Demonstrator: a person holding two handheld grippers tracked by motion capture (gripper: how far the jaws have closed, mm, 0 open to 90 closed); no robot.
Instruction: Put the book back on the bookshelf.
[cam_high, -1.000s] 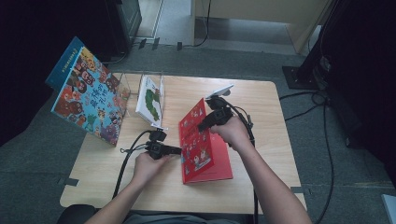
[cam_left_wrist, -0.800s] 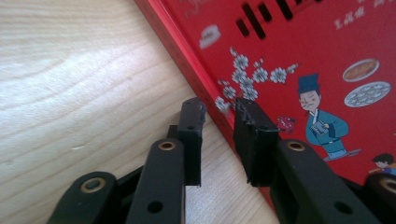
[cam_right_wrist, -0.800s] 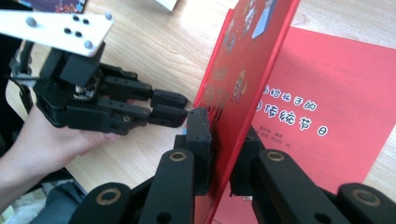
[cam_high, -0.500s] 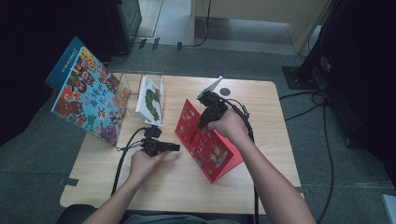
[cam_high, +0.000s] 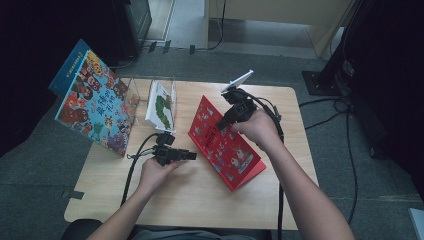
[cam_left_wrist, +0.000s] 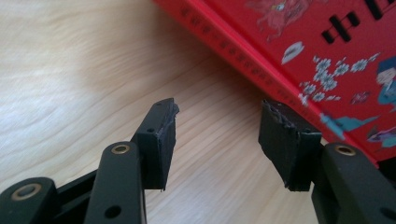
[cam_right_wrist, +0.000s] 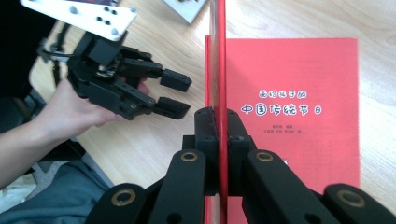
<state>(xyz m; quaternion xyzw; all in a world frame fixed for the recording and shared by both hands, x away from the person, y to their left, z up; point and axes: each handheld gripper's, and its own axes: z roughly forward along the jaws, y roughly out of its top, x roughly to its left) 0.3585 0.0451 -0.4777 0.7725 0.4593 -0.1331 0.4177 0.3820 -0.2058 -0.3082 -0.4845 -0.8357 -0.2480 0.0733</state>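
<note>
right gripper (cam_high: 226, 121): my fingers were clamped tight on the cover of the red book (cam_high: 226, 145), pads (cam_right_wrist: 205, 135) pressed flat on both sides of the cover edge.
red book: sat mid-table toward the right edge, cover lifted up and open, inner title page (cam_right_wrist: 289, 107) showing flat below it.
left gripper (cam_high: 192, 156): my fingers had just been opening, now stood well apart with nothing between them; tips just beside the book's spine (cam_left_wrist: 243, 51), low over the table (cam_high: 200, 200).
left hand (cam_high: 155, 172): near the middle of the table's near half.
other books: green-and-white book (cam_high: 161, 106) upright in a clear stand by the far edge; big colourful book (cam_high: 95, 105) leaning at the far left corner.
</note>
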